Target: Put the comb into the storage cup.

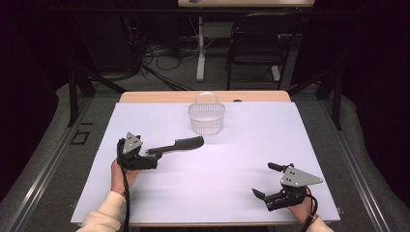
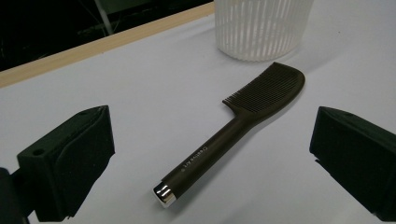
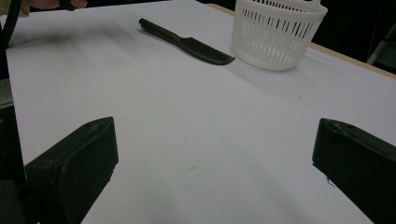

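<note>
Black comb (image 2: 233, 135) flat on white table (image 2: 140, 93), between spread jaws, white basket (image 2: 261, 28) beyond

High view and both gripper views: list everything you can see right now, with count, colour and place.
comb: one, black, flat on the sheet left of centre, handle end toward the left gripper, teeth end toward the basket.
basket: one, white slatted plastic, upright at the far middle of the table.
table: one, white sheet over a wooden top.
chair: one, dark, on the floor beyond the table.
left gripper: one, black, jaws open either side of the comb handle, not touching.
right gripper: one, black, open, near right corner.
</note>
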